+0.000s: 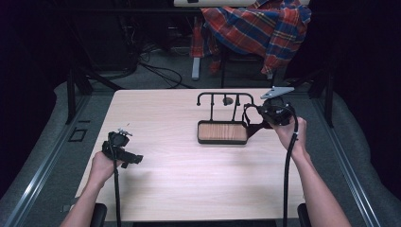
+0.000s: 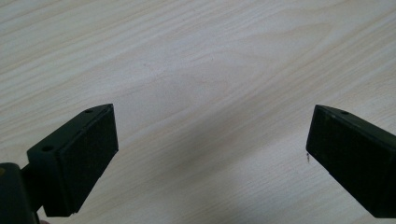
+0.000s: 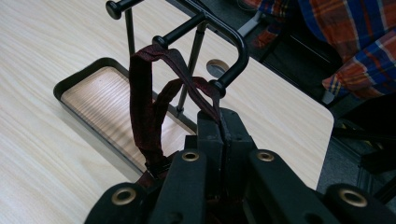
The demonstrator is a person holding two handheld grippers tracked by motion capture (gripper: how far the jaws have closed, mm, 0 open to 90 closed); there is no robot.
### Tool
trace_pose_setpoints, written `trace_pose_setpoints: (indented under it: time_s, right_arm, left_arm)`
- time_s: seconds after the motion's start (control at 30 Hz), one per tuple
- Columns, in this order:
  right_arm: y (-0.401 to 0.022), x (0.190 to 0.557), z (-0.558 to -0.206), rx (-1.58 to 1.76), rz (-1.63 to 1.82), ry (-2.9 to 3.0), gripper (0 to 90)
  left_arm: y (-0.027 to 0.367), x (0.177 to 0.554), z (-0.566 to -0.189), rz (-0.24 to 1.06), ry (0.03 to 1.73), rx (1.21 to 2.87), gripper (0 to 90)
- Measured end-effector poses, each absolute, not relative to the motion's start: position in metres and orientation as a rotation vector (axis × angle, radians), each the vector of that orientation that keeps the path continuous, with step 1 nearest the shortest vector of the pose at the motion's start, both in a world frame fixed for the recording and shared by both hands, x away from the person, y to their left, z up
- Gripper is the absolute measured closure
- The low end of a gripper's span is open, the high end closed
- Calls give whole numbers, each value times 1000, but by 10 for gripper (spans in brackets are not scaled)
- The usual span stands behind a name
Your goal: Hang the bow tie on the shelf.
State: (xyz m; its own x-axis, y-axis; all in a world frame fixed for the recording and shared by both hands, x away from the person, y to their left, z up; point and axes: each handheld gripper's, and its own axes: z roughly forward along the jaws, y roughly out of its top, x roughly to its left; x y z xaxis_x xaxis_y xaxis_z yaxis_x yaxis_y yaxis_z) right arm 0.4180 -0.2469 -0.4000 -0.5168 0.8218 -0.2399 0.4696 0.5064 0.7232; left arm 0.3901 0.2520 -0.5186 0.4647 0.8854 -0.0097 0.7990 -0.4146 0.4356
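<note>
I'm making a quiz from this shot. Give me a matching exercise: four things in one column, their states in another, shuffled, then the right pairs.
Things:
1. left gripper
2. right gripper
3. strap
4. plaid shirt

States:
A. draped over a chair behind the table
B. looped over a rack peg
C. jaws wide apart above bare tabletop
D. jaws closed on the strap

Pairs: 1-C, 2-D, 3-B, 4-A

Loads of bare table (image 1: 179, 165) across the front and left, so the wide-open left gripper (image 1: 124, 150) has free passage. The black rack (image 1: 226, 118) with its tray blocks things back right, right gripper (image 1: 257, 116) crowded against it.
</note>
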Motion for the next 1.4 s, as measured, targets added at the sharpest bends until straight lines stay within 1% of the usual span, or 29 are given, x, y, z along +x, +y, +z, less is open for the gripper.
trace_pose_setpoints:
  time_s: [0.4,0.77,1.07,1.4]
  right_arm:
    - [-246,431,-399,1077,752,2136,885]
    - [-255,450,-408,1170,756,2102,884]
    - [-257,456,-408,1203,779,2086,884]
    - [-257,468,-420,1243,763,2099,883]
  left_arm:
    - [252,390,-519,314,1420,2342,23]
    - [252,390,-519,315,1420,2344,23]
    - [252,391,-520,315,1416,2349,23]
    - [252,391,-519,317,1416,2351,27]
